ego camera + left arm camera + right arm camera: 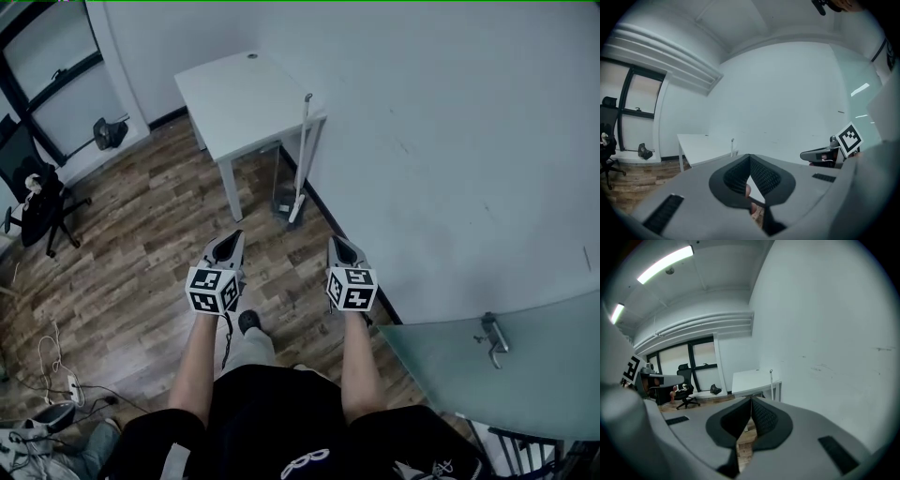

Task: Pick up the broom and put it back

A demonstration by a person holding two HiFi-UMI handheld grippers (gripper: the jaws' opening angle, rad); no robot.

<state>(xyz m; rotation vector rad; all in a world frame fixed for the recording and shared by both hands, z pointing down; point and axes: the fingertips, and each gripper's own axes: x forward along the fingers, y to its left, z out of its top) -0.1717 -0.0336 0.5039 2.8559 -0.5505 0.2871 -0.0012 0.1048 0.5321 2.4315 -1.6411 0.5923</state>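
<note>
While the broom (301,159) leans against the table's (239,98) corner, the left gripper (232,246) and right gripper (339,248) hover short of that table, jaws closed on nothing.

A bare, lightly furnished office room.

Plain white walls (450,141) met a wood-look plank floor (141,253) along a dark skirting board (169,118). A white desk (239,94) on slim legs stood in the corner with nothing on its top. A black swivel chair (37,202) on a star base stood by the large dark-framed windows (701,355). Long strip lights (665,262) ran across the white ceiling. Loose cables (52,361) and a power strip (73,384) lay on the floor at one side. A frosted glass panel (544,384) with a metal handle (492,336) stood against the wall.
</note>
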